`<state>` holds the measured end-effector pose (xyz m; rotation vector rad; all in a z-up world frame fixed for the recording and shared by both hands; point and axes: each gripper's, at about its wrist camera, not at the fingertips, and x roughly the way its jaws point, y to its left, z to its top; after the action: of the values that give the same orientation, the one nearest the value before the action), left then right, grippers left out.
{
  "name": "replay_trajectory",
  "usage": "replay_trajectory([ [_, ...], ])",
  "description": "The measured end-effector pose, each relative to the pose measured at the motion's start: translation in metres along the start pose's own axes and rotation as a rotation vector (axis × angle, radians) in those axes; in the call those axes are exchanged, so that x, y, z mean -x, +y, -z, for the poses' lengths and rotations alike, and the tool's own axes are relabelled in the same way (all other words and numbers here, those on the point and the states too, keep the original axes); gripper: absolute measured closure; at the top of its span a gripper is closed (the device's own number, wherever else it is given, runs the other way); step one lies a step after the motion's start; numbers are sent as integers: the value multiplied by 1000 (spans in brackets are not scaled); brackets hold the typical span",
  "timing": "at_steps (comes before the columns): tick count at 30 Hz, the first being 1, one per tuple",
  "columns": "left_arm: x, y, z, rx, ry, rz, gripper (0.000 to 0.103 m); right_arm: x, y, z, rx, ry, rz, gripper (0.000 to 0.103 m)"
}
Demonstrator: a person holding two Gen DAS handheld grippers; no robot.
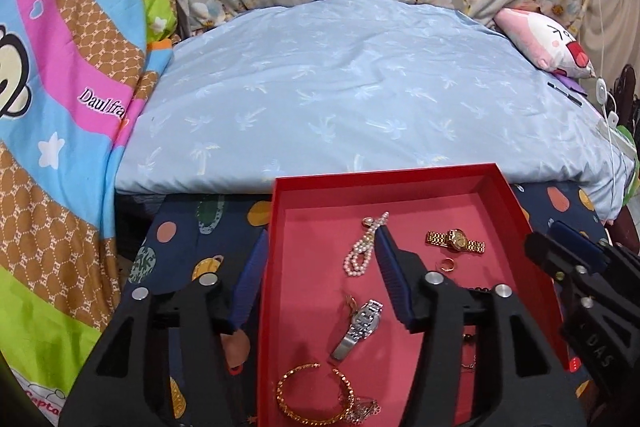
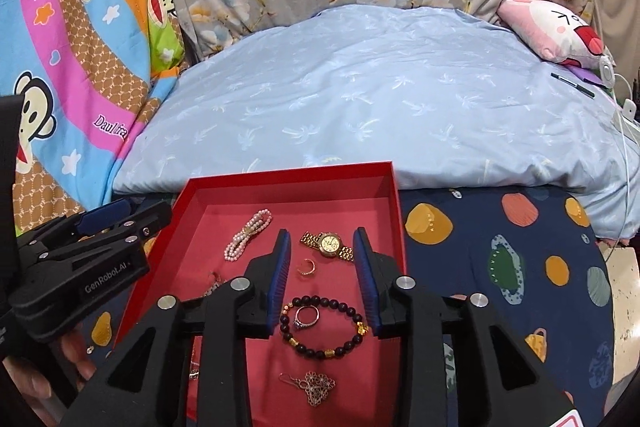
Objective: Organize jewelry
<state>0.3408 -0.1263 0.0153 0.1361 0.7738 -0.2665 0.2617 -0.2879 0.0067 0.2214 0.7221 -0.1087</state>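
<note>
While both grippers hang over the red tray (image 1: 516,203), which lies on the dark patterned cloth (image 2: 480,247) in front of the pale blue duvet (image 1: 360,99), the jewelry lies spread across the tray floor. From the left: the left gripper (image 1: 320,277) straddles the tray's left wall, one blue pad outside it, the other inside beside the pearl bracelet (image 1: 364,247); whether that pad touches the pearls cannot be told. Its jaws stand about half open and grip nothing. Below and between them lie the silver watch (image 1: 360,327) and the gold bangle (image 1: 316,395) at the near edge. To the right of the inner pad lie the gold watch (image 1: 456,241) and a small gold ring (image 1: 448,264). Farther right, the right gripper (image 2: 322,275) is parted to a moderate gap, likewise empty. The gold watch sits just beyond its fingertips, the gold ring between them; the dark bead bracelet (image 2: 324,327), enclosing a stone-set ring (image 2: 307,315), lies between the pads nearer the camera. A filigree chain ornament (image 2: 316,385) lies nearest the camera.
</note>
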Motion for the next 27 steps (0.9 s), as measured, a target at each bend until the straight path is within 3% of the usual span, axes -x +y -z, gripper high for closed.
replay_trajectory([
  [11, 63, 38, 48, 46, -9, 24, 49, 73, 6, 59, 0, -13, 53, 55],
  [17, 93, 41, 88, 49, 14, 27, 49, 100, 10, 98, -33, 13, 50, 53],
  [21, 106, 39, 112, 57, 36, 27, 49, 112, 18, 118, -34, 21, 62, 47],
  [27, 122, 29, 137, 60, 34, 6, 36, 125, 31, 136, -24, 12, 83, 35],
])
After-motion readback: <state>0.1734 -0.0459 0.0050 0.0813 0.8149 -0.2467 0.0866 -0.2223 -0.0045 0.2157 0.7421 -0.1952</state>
